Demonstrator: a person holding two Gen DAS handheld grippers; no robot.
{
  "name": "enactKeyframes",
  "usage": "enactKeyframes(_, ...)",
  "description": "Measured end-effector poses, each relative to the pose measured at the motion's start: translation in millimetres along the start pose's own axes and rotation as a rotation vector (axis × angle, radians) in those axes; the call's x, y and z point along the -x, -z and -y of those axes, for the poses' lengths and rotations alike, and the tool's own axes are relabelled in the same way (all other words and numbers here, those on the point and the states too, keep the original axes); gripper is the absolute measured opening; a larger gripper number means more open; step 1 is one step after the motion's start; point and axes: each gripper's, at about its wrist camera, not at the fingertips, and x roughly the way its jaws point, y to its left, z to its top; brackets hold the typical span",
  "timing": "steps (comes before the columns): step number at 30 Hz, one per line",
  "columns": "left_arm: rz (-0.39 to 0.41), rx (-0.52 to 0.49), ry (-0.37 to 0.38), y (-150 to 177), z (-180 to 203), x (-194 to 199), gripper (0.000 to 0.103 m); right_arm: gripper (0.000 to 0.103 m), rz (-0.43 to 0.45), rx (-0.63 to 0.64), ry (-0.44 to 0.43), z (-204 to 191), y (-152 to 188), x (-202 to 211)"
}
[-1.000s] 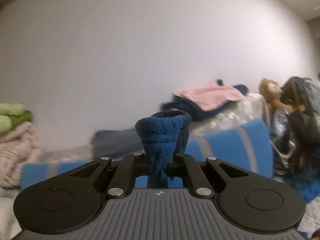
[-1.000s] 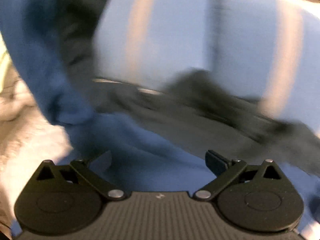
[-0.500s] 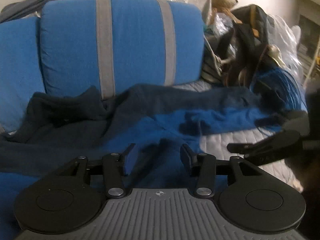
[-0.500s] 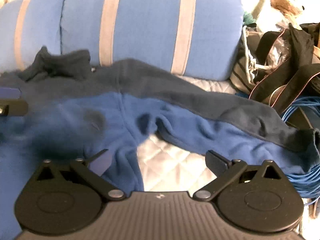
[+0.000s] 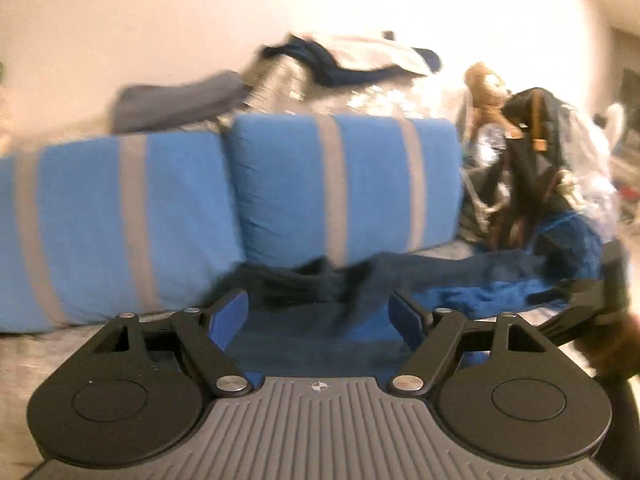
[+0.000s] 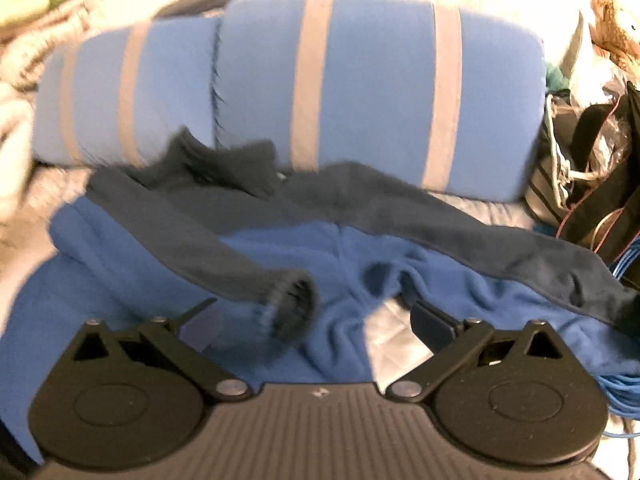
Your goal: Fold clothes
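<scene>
Ahead, striped cushions behind blue fleece garment, left gripper jaws opening, right gripper jaws open, both empty

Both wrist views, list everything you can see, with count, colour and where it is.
sweater: one, blue with dark navy sleeves, spread on the bed before the cushions
sleeve cuff: one, navy, lying on the sweater body, just ahead of the right claw
cushions: two, blue with grey stripes, upright behind the sweater
quilt: one, pale grey, under the sweater
clothes pile: several, navy and white, behind the cushions
folded garment: one, grey, top of the left cushion
teddy bear: one, brown, right of the cushions
bags: dark, number unclear, far right
cable coil: one, blue, right edge
left claw: jaws opening, nothing gripped
right claw: open, empty
</scene>
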Motion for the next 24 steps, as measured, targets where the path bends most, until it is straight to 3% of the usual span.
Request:
enactKeyframes(2, 0.01, 0.025, -0.046, -2, -13, 24, 0.077, 0.103, -0.004, -0.013, -0.054, -5, -4, 12)
enactKeyframes(5, 0.026, 0.058, -0.101, -2, -28, 55, 0.078, 0.103, -0.021, 0.067, -0.071, -23, -2, 28)
enactKeyframes(9, 0.026, 0.059, -0.114, 7, -32, 85, 0.079, 0.103, -0.053, 0.189, -0.091, -47, 10, 46)
enactKeyframes(15, -0.053, 0.03, -0.089, 30, -12, 101, 0.08, 0.103, -0.115, 0.259, -0.139, -58, 30, 81)
enactKeyframes(19, -0.074, 0.038, -0.05, 37, 0, 111, 0.08, 0.103, -0.121, 0.155, -0.23, -36, 31, 121)
enactKeyframes(22, -0.064, 0.046, -0.028, 33, 4, 125, 0.08, 0.103, -0.058, 0.043, -0.267, -13, 23, 159)
enactKeyframes(24, -0.043, 0.066, -0.024, 26, 3, 137, 0.08, 0.103, -0.005, 0.023, -0.238, -1, 16, 183)
